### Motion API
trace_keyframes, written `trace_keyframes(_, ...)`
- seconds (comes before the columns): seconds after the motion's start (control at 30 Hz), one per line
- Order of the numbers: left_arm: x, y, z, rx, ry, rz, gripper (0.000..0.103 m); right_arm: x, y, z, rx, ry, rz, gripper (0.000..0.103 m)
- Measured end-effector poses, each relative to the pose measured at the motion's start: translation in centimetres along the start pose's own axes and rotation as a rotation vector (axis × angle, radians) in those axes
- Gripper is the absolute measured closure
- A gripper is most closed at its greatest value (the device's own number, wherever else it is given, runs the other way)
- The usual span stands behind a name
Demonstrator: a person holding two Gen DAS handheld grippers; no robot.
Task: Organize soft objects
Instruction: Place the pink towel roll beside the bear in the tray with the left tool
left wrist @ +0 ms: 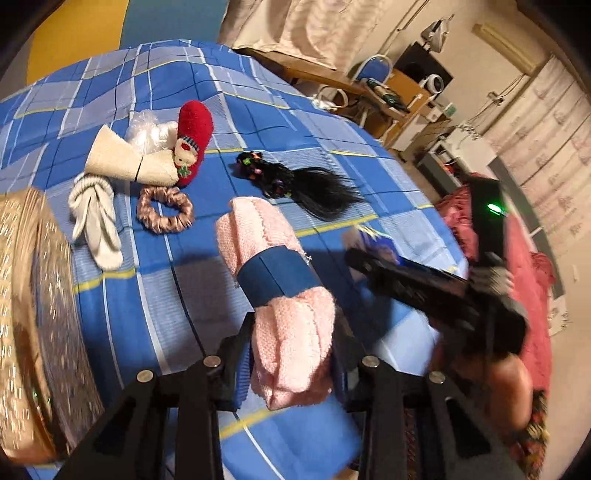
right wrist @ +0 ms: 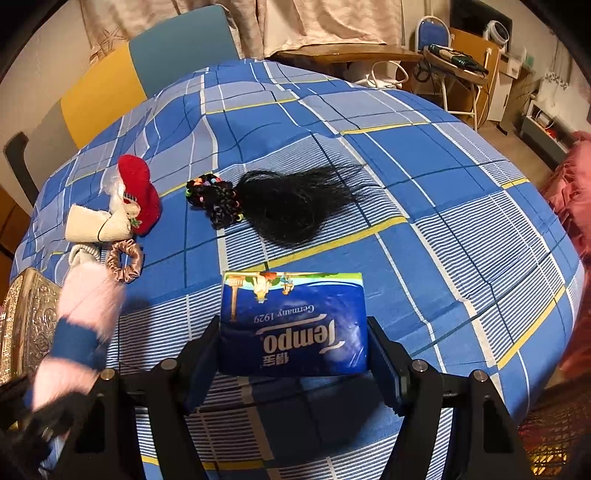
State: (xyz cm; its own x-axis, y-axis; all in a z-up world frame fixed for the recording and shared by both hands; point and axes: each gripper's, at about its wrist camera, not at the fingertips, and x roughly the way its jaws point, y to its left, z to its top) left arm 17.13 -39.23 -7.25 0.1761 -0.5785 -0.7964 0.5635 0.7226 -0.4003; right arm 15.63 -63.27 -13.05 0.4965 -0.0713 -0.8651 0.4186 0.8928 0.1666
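Right wrist — checked bedspread (right wrist: 424,177) (curtains (right wrist: 295,22) behind)

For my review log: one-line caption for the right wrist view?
Right gripper holds a blue tissue pack above the plaid bedsheet.

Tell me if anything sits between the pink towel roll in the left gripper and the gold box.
Nothing visible does. The left gripper holds the pink towel roll, and only bare blue checked bedsheet lies between it and the gold box. The white sock lies further back.
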Motion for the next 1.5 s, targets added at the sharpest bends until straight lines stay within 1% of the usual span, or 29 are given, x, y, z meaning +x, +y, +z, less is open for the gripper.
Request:
trace_keyframes(0.03,-0.5,-0.2,-0.2,0.008,-0.005,-0.022,0.068,-0.2,-0.1,0.1,0.002,-0.011,0.002,0.03)
trace_keyframes(0.13,-2.6,-1.1,-1.1,0.053,-0.042,-0.049,0.068,-0.5,-0.5,0.2,0.019,-0.026,0.003,0.03)
trace_keyframes(0.23,-5.9,-1.2,-2.1,0.076,-0.075,-0.065,0.068,-0.4,-0.7,0.3,0.03,-0.02,0.01,0.03)
trace_keyframes(0.33,-9.8,-1.0,-2.6,0.092,-0.126,-0.085,0.068,-0.5,-0.6,0.3,0.023,-0.029,0.0,0.03)
trace_keyframes(0.43,-14.2,-0.2,-2.9,0.116,-0.206,-0.071,0.068,-0.7,-0.8,0.3,0.03,-0.043,-0.001,0.03)
trace_keyframes(0.5,-17.2,0.9,-3.0,0.12,-0.255,-0.047,0.068,-0.7,-0.9,0.3,0.038,-0.046,-0.006,0.03)
trace_keyframes(0.67,-22.3,5.7,-3.2,0.059,-0.337,0.018,0.068,-0.7,-1.2,0.3,0.044,-0.052,-0.024,0.03)
trace_keyframes(0.7,-23.4,7.0,-3.3,0.05,-0.357,0.038,0.068,-0.7,-1.2,0.4,0.043,-0.053,-0.025,0.03)
trace_keyframes(0.77,-24.7,9.1,-3.7,0.038,-0.369,0.082,0.068,-0.8,-1.1,0.4,0.041,-0.063,-0.024,0.03)
trace_keyframes(0.87,-25.5,13.7,-4.1,0.01,-0.339,0.152,0.068,-1.2,-0.9,0.4,0.035,-0.084,-0.019,0.03)
trace_keyframes(0.93,-25.4,17.0,-4.7,-0.017,-0.314,0.183,0.068,-1.8,-0.6,0.4,0.018,-0.117,-0.024,0.03)
trace_keyframes(1.0,-24.8,20.1,-5.2,-0.051,-0.291,0.205,0.068,-2.3,-0.2,0.5,-0.001,-0.144,-0.03,0.03)
trace_keyframes(1.07,-23.8,22.9,-6.0,-0.088,-0.247,0.219,0.068,-3.1,0.5,0.2,-0.028,-0.179,-0.051,0.03)
trace_keyframes(1.13,-22.3,25.3,-6.8,-0.128,-0.211,0.217,0.068,-3.9,1.0,-0.4,-0.012,-0.19,-0.029,0.03)
trace_keyframes(1.2,-20.4,27.2,-7.3,-0.129,-0.165,0.205,0.068,-4.9,1.5,-1.3,0.01,-0.201,-0.006,0.03)
trace_keyframes(1.3,-18.1,28.8,-7.9,-0.12,-0.102,0.227,0.068,-7.1,3.4,-2.8,-0.013,-0.24,-0.002,0.03)
trace_keyframes(1.4,-16.1,29.8,-7.9,-0.095,-0.056,0.253,0.068,-9.7,5.4,-4.0,-0.014,-0.267,0.063,0.03)
trace_keyframes(1.47,-15.2,30.7,-8.0,-0.095,-0.039,0.265,0.068,-11.7,7.5,-4.7,-0.026,-0.283,0.122,0.03)
trace_keyframes(1.5,-14.8,31.1,-8.1,-0.092,-0.032,0.274,0.068,-12.4,8.4,-4.9,-0.035,-0.291,0.138,0.03)
